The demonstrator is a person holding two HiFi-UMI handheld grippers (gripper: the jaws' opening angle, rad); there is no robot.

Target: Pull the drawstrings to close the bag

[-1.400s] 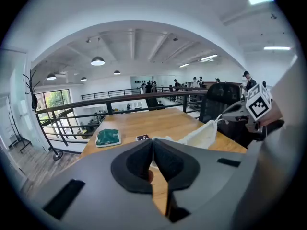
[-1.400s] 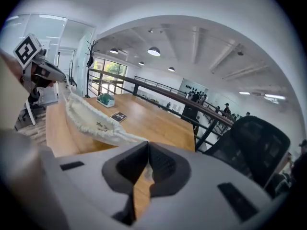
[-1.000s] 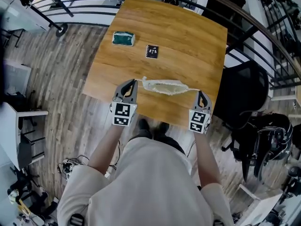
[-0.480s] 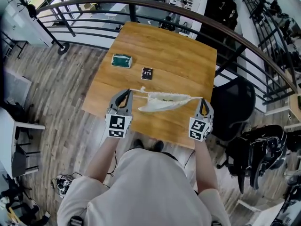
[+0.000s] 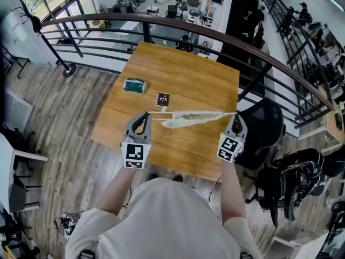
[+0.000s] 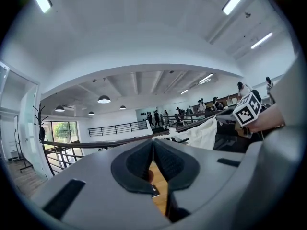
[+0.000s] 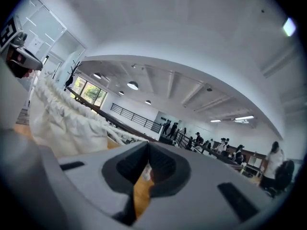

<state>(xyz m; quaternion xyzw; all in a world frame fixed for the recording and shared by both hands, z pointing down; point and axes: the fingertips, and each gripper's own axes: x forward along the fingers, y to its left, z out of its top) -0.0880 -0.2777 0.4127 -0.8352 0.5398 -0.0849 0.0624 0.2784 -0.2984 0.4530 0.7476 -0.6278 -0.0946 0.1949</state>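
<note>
My left claw (image 5: 144,115) and right claw (image 5: 235,117) each pinch a drawstring (image 5: 155,111), jaws pressed together. The bag (image 5: 188,117) hangs bunched between them; its contents are hidden.

The bag (image 5: 188,117), strung by its drawstrings (image 5: 156,111) between left gripper (image 5: 145,115) and right gripper (image 5: 235,116), bars the surface's (image 5: 199,74) middle. Beyond it, a black card (image 5: 162,99) and teal box (image 5: 134,85) crowd the left; bare wood lies right, up to the railing (image 5: 178,28). A chair (image 5: 265,125) flanks the right edge.

Crinkled white cloth bag (image 5: 190,117), smooth grained wooden table (image 5: 188,82)
</note>
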